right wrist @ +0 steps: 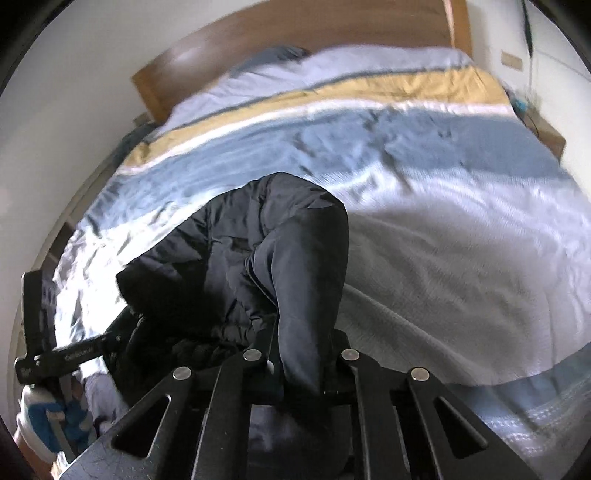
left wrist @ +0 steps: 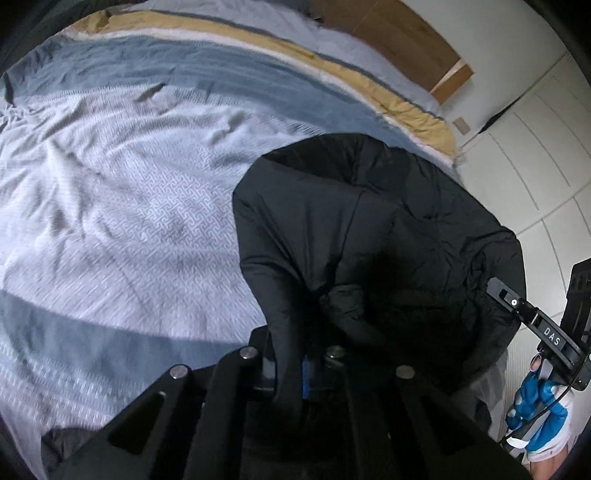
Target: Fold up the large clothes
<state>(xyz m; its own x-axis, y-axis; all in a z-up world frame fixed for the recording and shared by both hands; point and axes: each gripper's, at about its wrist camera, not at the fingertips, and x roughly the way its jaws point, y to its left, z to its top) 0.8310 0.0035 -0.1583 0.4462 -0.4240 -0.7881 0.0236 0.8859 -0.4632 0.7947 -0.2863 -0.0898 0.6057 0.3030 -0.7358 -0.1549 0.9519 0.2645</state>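
A black puffer jacket [left wrist: 369, 229] lies bunched on the bed near its edge; it also shows in the right wrist view [right wrist: 258, 251]. My left gripper [left wrist: 288, 365] is shut on a fold of the jacket, which runs between its fingers. My right gripper [right wrist: 299, 362] is shut on another fold of the jacket. The right gripper [left wrist: 524, 314] also shows at the right of the left wrist view, at the jacket's edge. The left gripper [right wrist: 92, 345] shows at the left of the right wrist view, its tips hidden in the fabric.
The bed's striped cover [left wrist: 129, 184] in white, blue and tan spreads to the left and behind the jacket. A wooden headboard [right wrist: 295, 33] stands at the back. White floor tiles [left wrist: 546, 155] lie beside the bed. A small bedside table [right wrist: 550, 136] stands at far right.
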